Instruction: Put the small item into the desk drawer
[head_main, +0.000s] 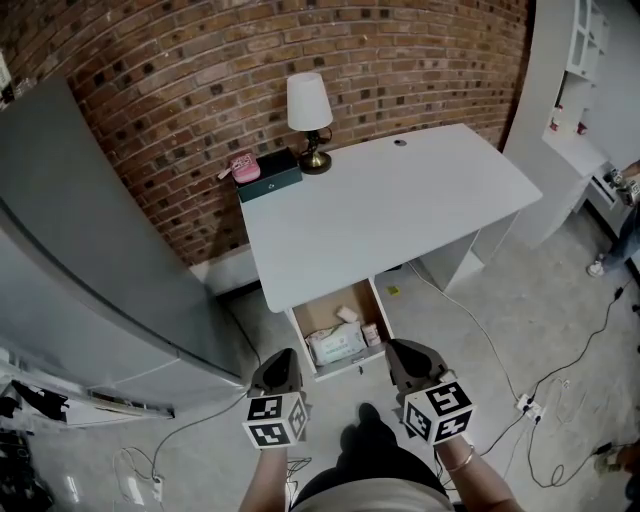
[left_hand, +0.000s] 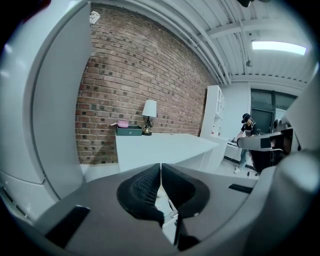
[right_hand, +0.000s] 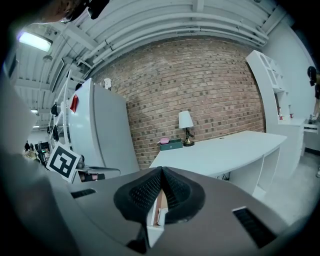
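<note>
Lowest in the head view sat the left gripper and right gripper, just before the open wood-lined desk drawer. A small pale item lay at its back beside a white packet; only this view showed them. The white tabletop carried a white-shaded lamp and a dark green box.

The left gripper view showed its black ribbed fingers pressed together, empty, and a standing person far right.

The right gripper view showed its fingers likewise together, empty, and a red patch on the tall grey cabinet.
</note>
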